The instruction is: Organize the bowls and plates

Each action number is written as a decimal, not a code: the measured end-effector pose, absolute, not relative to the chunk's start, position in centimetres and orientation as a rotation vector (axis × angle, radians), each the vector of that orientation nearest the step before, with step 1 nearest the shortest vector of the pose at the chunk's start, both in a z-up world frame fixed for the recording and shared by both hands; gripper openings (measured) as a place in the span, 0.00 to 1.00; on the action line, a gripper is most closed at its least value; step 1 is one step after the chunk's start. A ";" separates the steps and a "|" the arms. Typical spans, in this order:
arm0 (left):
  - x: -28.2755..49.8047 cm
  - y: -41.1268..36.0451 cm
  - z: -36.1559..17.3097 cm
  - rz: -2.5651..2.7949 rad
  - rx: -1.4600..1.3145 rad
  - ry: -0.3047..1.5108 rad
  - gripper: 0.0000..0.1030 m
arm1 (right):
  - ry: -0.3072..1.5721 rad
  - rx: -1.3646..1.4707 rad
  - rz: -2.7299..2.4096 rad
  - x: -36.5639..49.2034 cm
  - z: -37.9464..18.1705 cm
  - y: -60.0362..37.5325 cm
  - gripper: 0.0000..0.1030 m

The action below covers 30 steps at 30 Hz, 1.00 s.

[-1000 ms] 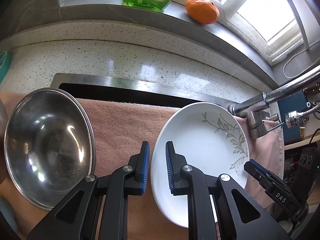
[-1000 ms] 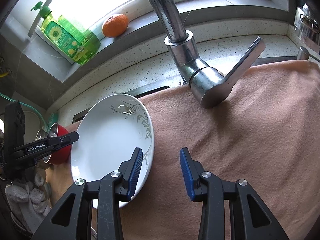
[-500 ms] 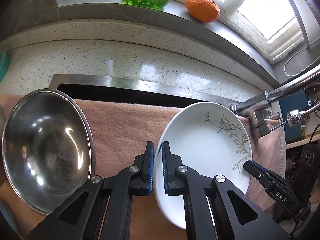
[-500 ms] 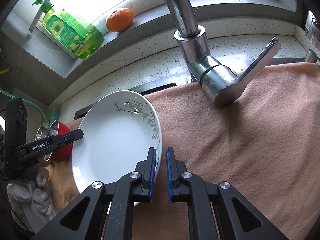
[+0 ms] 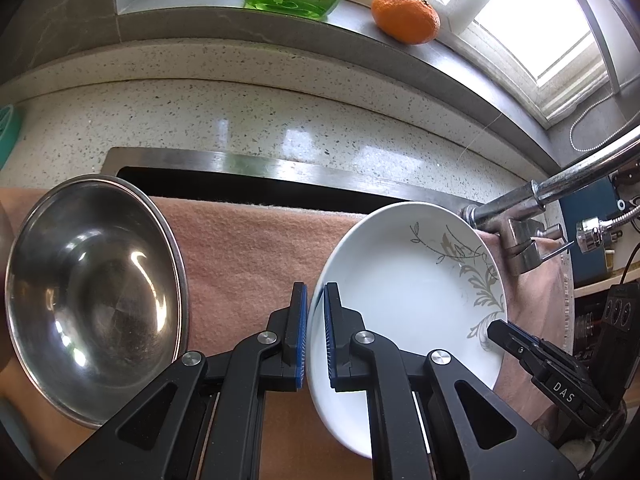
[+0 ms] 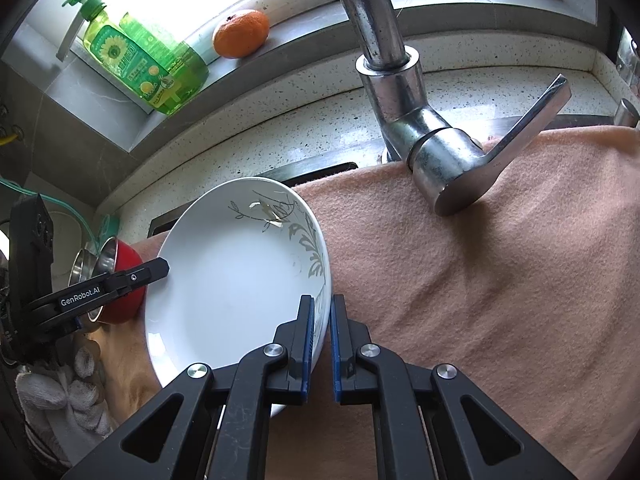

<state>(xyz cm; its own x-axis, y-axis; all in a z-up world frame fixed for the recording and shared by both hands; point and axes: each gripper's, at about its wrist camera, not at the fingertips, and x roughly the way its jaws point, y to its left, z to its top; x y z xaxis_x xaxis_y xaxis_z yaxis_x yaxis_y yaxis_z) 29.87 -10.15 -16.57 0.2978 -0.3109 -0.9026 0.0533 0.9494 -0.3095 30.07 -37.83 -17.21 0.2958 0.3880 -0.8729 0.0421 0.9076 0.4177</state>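
Left wrist view alone shows the steel bowl [image 5: 92,300], lying empty on the cloth [image 5: 240,248] well left of the plate [image 5: 408,292]. Right wrist view alone shows a red bowl [image 6: 124,276] with steel bowls nested beside it (partly hidden by the left gripper [image 6: 164,268]), plus a gloved hand [image 6: 60,392] at lower left. Both views catch the tap [image 6: 400,92], the soap bottle [image 6: 144,68] and the orange [image 6: 240,34] on the sill.

Left gripper [image 5: 316,332] is pinched on the plate's left rim — pads pressing either side. Right gripper [image 6: 320,340] has just been closing and now pinches the opposite rim, the plate [image 6: 236,280] tilted over the cloth between them.
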 end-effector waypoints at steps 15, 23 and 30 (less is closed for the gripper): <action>28.2 -9.9 -15.7 -0.260 -0.289 1.252 0.06 | 1.244 0.426 0.208 29.6 -16.0 -38.4 0.07; 27.2 -9.7 -14.5 -0.268 -0.290 1.235 0.06 | 1.243 0.440 0.212 28.9 -15.2 -38.5 0.07; 25.3 -9.1 -13.3 -0.276 -0.282 1.219 0.06 | 1.215 0.434 0.230 27.6 -13.0 -38.0 0.07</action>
<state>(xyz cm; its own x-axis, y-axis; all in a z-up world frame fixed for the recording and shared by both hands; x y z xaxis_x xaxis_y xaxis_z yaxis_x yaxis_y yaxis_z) 25.27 -9.06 -13.25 0.3204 -0.3561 -0.8778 0.0566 0.9322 -0.3575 27.63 -37.98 -13.01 0.3391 0.3974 -0.8527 0.0589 0.8957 0.4408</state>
